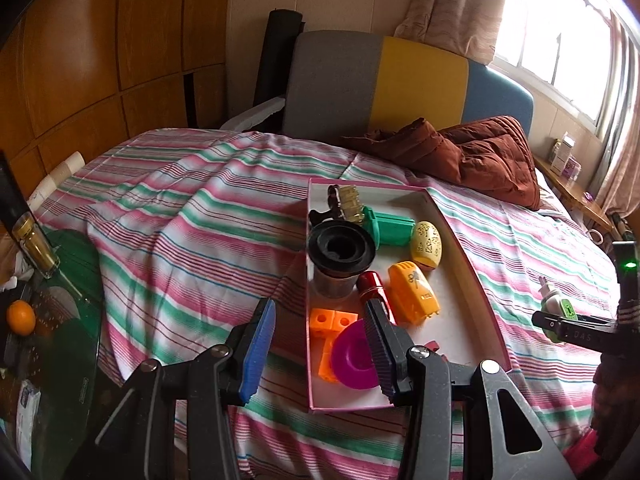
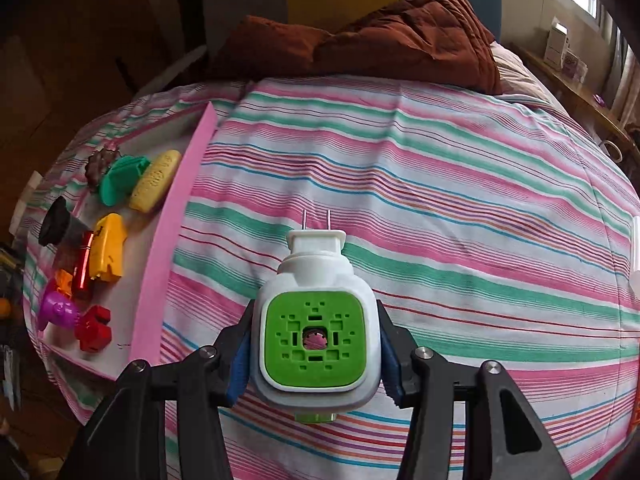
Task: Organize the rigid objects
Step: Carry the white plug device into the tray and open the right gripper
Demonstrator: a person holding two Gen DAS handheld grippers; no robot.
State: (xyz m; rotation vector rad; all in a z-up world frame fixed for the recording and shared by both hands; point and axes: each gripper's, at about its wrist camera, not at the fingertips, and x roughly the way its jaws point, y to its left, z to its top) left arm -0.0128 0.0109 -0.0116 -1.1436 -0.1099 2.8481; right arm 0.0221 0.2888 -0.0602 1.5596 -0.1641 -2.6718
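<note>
A pink box (image 1: 466, 264) lies on the striped bed and holds several small objects: a black cup (image 1: 340, 248), a green piece (image 1: 390, 230), a yellow egg shape (image 1: 426, 245), an orange piece (image 1: 412, 292), a red cylinder (image 1: 372, 288), orange blocks (image 1: 332, 320) and a magenta disc (image 1: 354, 354). My left gripper (image 1: 320, 344) is open and empty above the box's near left edge. My right gripper (image 2: 314, 354) is shut on a white and green plug-in device (image 2: 316, 324), held above the bed to the right of the box (image 2: 176, 224); it also shows in the left wrist view (image 1: 554, 304).
A brown quilt (image 1: 472, 152) is bunched at the head of the bed by the headboard (image 1: 380, 84). A glass table (image 1: 76, 344) at the left carries a bottle (image 1: 34, 246) and an orange (image 1: 21, 317). A wooden shelf (image 1: 576, 192) runs under the window.
</note>
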